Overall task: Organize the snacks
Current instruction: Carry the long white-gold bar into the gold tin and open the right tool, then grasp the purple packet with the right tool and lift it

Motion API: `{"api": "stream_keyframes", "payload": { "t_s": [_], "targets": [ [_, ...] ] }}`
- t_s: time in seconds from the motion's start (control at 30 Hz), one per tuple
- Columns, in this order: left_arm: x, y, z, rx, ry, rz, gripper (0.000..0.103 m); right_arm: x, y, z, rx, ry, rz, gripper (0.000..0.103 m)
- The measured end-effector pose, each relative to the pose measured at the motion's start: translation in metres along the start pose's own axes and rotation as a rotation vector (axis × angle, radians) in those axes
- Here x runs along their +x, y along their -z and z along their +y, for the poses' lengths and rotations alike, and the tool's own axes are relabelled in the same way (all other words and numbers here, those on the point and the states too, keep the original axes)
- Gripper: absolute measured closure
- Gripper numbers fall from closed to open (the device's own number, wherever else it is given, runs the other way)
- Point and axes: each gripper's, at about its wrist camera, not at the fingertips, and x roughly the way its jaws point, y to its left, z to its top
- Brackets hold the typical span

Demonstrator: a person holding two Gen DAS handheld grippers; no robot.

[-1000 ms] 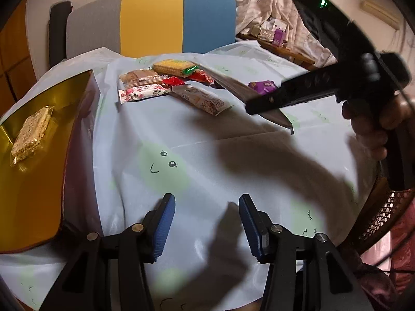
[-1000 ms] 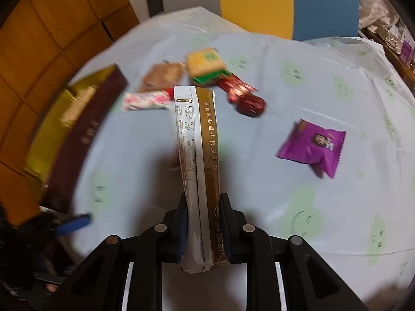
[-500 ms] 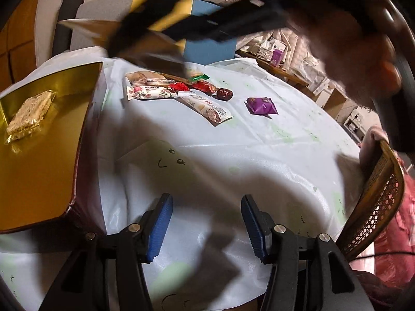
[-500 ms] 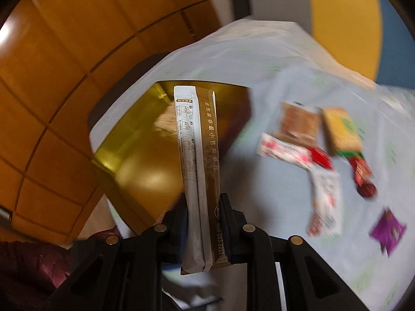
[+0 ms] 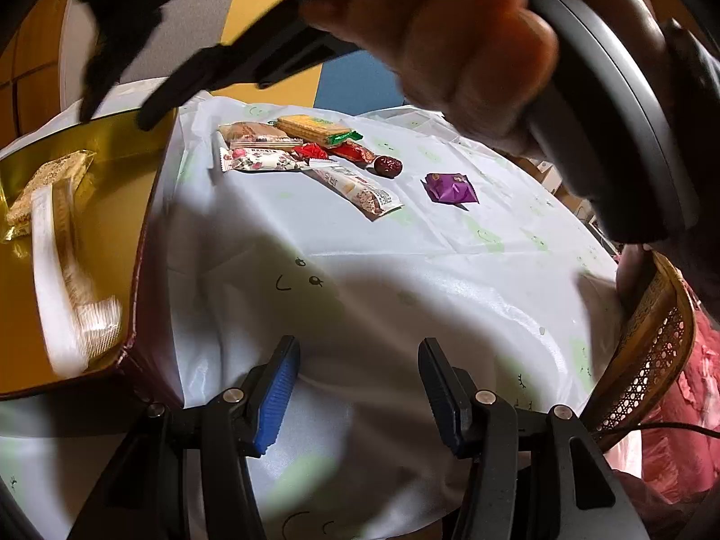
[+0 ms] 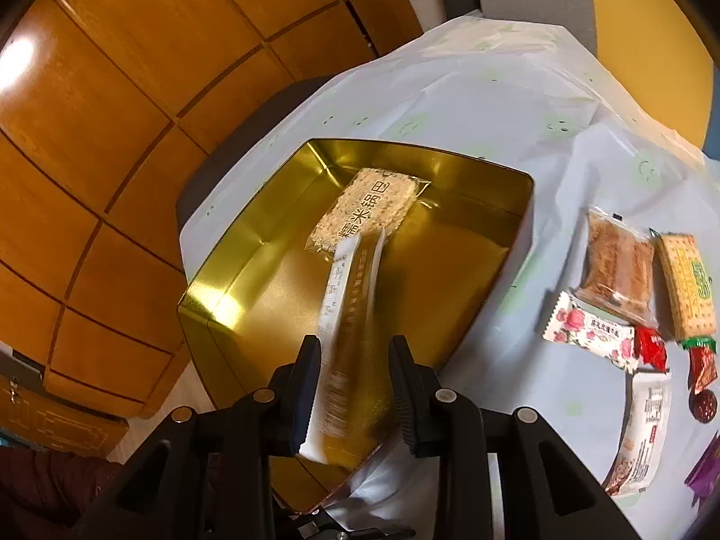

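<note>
A gold tin (image 6: 252,279) sits at the table's left edge, a rice-cracker packet (image 6: 366,207) flat inside. Above it the right gripper (image 6: 355,387) is opening — a long white-and-gold snack packet (image 6: 348,315), blurred, slips between the parting jaws, its long axis running away from the fingers toward the cracker. Further right, the remaining snacks (image 5: 306,153) lie in a loose cluster on the tablecloth (image 5: 405,292), well ahead of the left gripper (image 5: 355,391) — half open, empty, hovering low and seemingly the nearer tool for the next pick.
</note>
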Motion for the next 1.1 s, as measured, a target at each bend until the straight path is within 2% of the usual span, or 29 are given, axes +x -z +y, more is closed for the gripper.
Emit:
{"api": "stream_keyframes", "payload": {
  "t_s": [0.2,0.4,0.57,0.77,0.93,1.1],
  "targets": [
    [0.001,0.001,-0.001,0.007,-0.011,0.000,0.047,-0.030,0.020,-0.028,0.049,0.060,-0.062,0.072],
    [0.001,0.001,-0.002,0.016,-0.023,0.002,0.045,-0.067,0.057,-0.072,0.138,0.189,-0.093,0.071],
    [0.002,0.001,-0.004,0.021,-0.030,0.006,0.042,-0.102,0.091,-0.115,0.244,0.315,-0.114,0.065],
    [0.004,0.000,-0.006,0.025,-0.040,0.012,0.041,-0.133,0.117,-0.153,0.322,0.464,-0.125,0.062],
    [0.005,-0.002,-0.007,0.024,-0.048,0.020,0.041,-0.138,0.121,-0.166,0.253,0.615,-0.073,0.053],
    [0.006,-0.002,-0.009,0.030,-0.058,0.029,0.041,-0.124,0.115,-0.172,0.095,0.695,0.024,0.044]
  ]
}}
